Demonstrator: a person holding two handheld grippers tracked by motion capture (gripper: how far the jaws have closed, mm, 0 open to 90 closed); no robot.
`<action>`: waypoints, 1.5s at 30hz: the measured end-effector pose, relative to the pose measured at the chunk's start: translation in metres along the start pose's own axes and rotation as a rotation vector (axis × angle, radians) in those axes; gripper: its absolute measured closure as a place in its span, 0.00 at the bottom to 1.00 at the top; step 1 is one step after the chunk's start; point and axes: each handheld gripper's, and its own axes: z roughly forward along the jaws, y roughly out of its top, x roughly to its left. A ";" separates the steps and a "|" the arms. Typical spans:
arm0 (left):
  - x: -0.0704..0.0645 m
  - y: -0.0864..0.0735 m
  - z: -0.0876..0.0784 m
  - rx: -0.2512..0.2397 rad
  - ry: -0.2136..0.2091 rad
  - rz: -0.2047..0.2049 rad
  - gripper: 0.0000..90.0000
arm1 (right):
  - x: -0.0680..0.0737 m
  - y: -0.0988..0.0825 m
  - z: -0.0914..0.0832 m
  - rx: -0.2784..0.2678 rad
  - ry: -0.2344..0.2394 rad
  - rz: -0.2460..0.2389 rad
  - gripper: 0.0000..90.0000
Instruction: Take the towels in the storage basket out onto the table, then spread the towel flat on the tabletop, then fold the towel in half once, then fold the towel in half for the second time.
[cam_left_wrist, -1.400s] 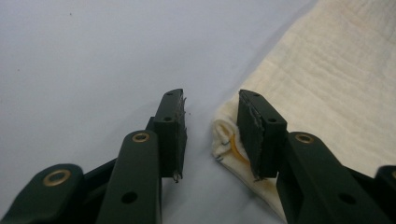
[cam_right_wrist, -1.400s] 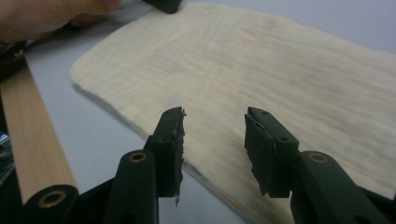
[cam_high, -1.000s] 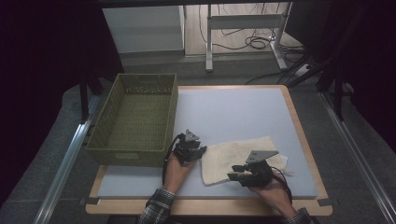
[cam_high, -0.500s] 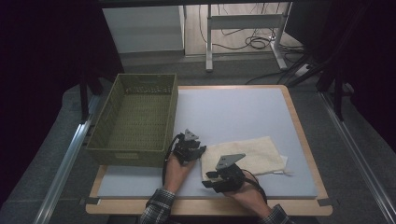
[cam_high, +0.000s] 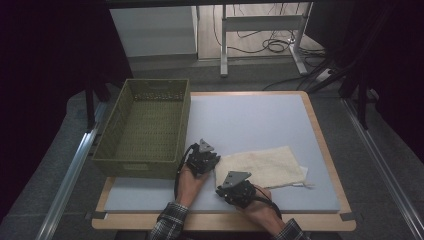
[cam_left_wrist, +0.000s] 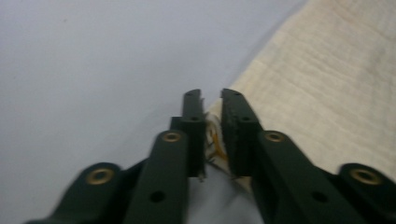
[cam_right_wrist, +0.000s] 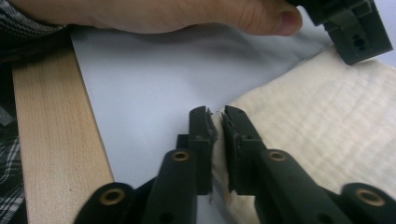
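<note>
A green basket is seen just left of the left gripper, whose jaws have just been closing and are clamped on a corner of the cream cloth. The cloth is spread flat on the desk, rightward from both grippers. The right gripper is likewise clamped on the near corner, its jaws having just closed.

No legible text, label, brand, number or sign was found in any view. The cream cloth, the green basket and the tabletop bore no printing that could be read. The black fingers of both grippers carried no markings either, apart from plain brass rivets.
</note>
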 end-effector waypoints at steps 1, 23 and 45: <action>-0.002 0.000 0.000 0.001 0.008 0.016 0.94 | -0.001 0.000 0.000 -0.003 0.010 0.015 0.93; -0.017 0.040 -0.009 -0.106 -0.043 -0.004 0.96 | -0.033 -0.009 -0.058 -0.169 0.064 0.152 0.93; -0.046 0.084 0.011 -0.140 -0.080 0.074 0.96 | -0.059 -0.038 -0.096 -0.224 -0.005 0.232 0.93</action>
